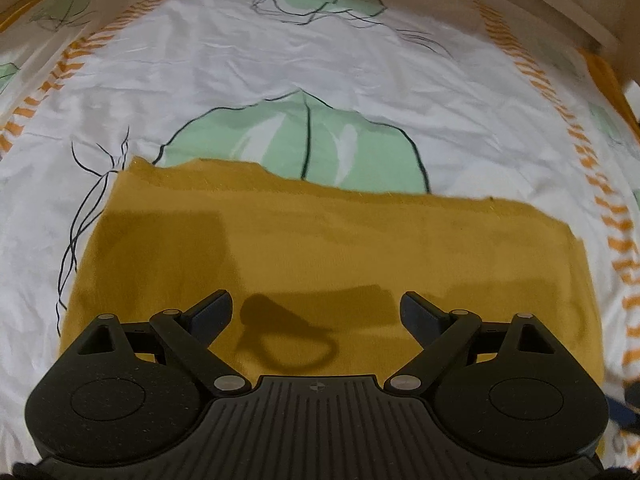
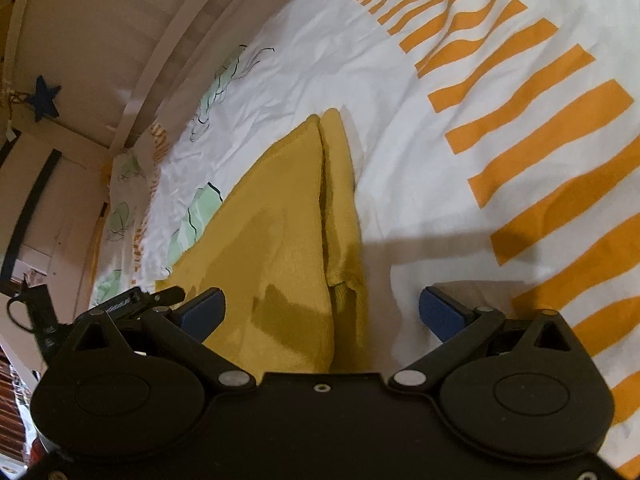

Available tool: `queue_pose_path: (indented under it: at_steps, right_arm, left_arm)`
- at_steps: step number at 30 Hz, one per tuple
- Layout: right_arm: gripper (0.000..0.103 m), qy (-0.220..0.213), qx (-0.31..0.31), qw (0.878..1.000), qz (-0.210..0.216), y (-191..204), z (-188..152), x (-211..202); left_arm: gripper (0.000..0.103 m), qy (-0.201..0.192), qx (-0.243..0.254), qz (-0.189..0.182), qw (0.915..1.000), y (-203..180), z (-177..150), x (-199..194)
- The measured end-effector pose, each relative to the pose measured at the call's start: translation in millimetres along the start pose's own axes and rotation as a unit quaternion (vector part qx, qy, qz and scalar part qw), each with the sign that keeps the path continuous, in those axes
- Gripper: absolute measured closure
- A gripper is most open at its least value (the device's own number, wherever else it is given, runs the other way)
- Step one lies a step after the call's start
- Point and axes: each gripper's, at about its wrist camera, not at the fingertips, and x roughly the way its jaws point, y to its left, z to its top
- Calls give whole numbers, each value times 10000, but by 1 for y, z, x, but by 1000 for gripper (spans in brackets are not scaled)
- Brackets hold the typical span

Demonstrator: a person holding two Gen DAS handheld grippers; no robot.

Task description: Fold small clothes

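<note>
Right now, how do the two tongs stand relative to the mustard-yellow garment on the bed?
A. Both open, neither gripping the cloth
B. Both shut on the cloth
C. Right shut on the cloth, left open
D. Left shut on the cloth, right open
A: the left tongs and the right tongs both show blue pads spread wide apart, with the mustard-yellow garment lying ungripped on the bedsheet.

Both my grippers hover, jaws spread.
My left gripper (image 1: 316,312) and right gripper (image 2: 322,312) hang above the mustard cloth (image 1: 320,248), gripping nothing.
</note>
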Motion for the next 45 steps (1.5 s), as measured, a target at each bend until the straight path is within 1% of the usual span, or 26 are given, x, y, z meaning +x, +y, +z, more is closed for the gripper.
queue_pose_path:
  at_steps: [2, 6, 9, 13, 15, 20, 26, 30, 33, 36, 38, 41, 43, 44, 45]
  right_arm:
    - [0, 6, 42, 9999, 97, -2, 1, 1]
    - [0, 26, 113, 9993, 348, -7, 5, 4]
    - [0, 19, 125, 9983, 575, -10, 7, 7]
    - [0, -9, 72, 9965, 834, -9, 9, 16]
    - [0, -25, 6, 9958, 918, -6, 11, 22]
    - [0, -4, -67, 9935, 1136, -5, 16, 29]
    - [0, 40, -73, 9927, 1204, -5, 17, 31]
    - [0, 52, -110, 9926, 1209, -4, 17, 31]
    - [0, 58, -77, 9922, 1242, -5, 18, 31]
    - [0, 73, -56, 9919, 1266, -7, 19, 31]
    - [0, 87, -37, 9917, 1286, -8, 19, 31]
    - [0, 112, -6, 9912, 1321, -10, 20, 30]
    - [0, 118, 22, 9906, 1359, -10, 20, 30]
    - [0, 116, 31, 9904, 1375, -10, 21, 31]
    - [0, 116, 30, 9902, 1393, -10, 21, 31]
  left_arm:
    - [12, 33, -4, 76, 10000, 0, 4, 7]
    - [11, 279, 66, 239, 9993, -2, 4, 28]
    - [8, 219, 125, 292, 9993, -5, 2, 31]
    - [5, 238, 125, 286, 9992, -5, 2, 33]
    - [1, 276, 136, 268, 9992, -4, 4, 34]
    - [0, 369, 139, 256, 9989, -4, 10, 39]
    - [0, 382, 51, 322, 9987, -7, 16, 45]
    - [0, 458, 135, 319, 9984, -8, 18, 42]
    - [1, 438, 141, 277, 9986, -8, 8, 31]
    - [1, 377, 361, 279, 9982, -12, -10, 17]
    - [1, 355, 419, 243, 9982, -13, -22, 9]
    - [1, 397, 454, 88, 9981, -10, -36, -1]
    - [1, 564, 431, -70, 9974, -7, -44, -2]
    - [1, 571, 441, -99, 9973, -6, -49, -3]
    - [1, 478, 507, -100, 9975, -6, -52, -4]
